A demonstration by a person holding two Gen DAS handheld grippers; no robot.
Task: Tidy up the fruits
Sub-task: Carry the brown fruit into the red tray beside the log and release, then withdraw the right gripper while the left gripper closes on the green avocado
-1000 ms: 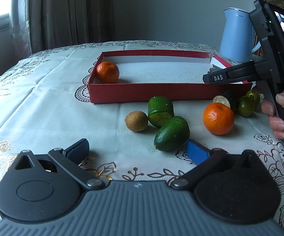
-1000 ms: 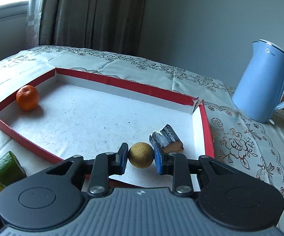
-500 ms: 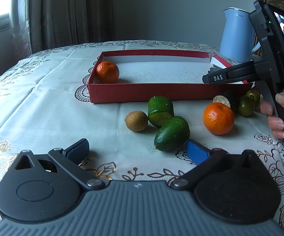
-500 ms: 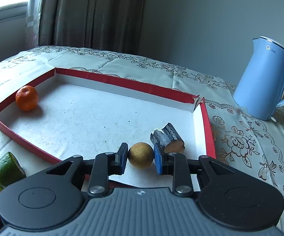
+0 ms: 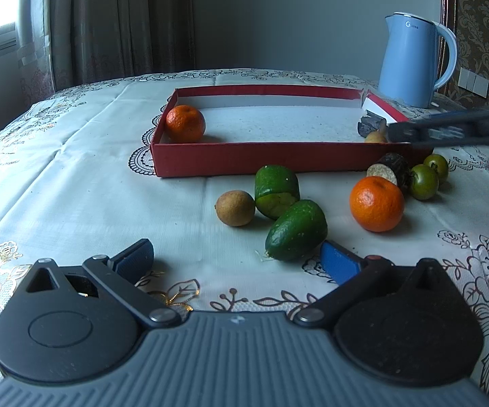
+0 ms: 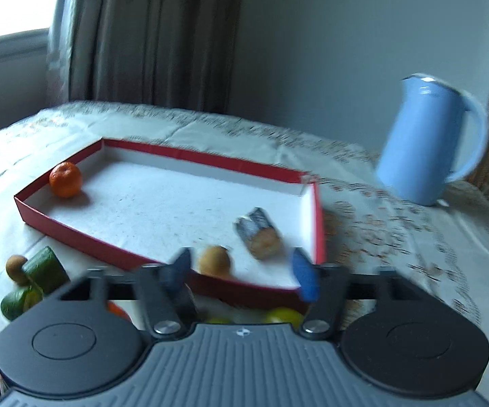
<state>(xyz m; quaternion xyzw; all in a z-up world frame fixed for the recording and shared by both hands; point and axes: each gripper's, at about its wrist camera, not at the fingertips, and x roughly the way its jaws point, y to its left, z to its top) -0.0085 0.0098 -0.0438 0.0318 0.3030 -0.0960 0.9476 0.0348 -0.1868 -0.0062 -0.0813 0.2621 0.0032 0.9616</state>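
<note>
The right gripper (image 6: pixel 241 273) has its jaws opening and grips nothing: the small brown fruit (image 6: pixel 214 260) sits on the tray floor between the two blue pads, nearer the left one, with visible clearance on both sides. Just ahead of the right pad, a dark cut piece (image 6: pixel 259 234) lies on its side in the near right corner of the red tray (image 6: pixel 210 164). An orange (image 6: pixel 65 179) rests in the far left corner of the tray, well ahead and left of this gripper. The right wrist view is blurred. A blue kettle (image 6: pixel 424 142) stands outside the tray, ahead and to the right. The left gripper (image 5: pixel 236 259) is spread wide and empty, low over the tablecloth (image 5: pixel 75 186). Directly ahead of its right pad lies a green fruit (image 5: pixel 297 230), close to that pad, touching a cut green piece (image 5: pixel 276 191) behind it. A second brown fruit (image 5: pixel 235 208) lies just left of these. A second orange (image 5: pixel 376 203) lies ahead and right, with a dark cut fruit (image 5: pixel 388 171) and two small green fruits (image 5: pixel 429 176) behind it.
</note>
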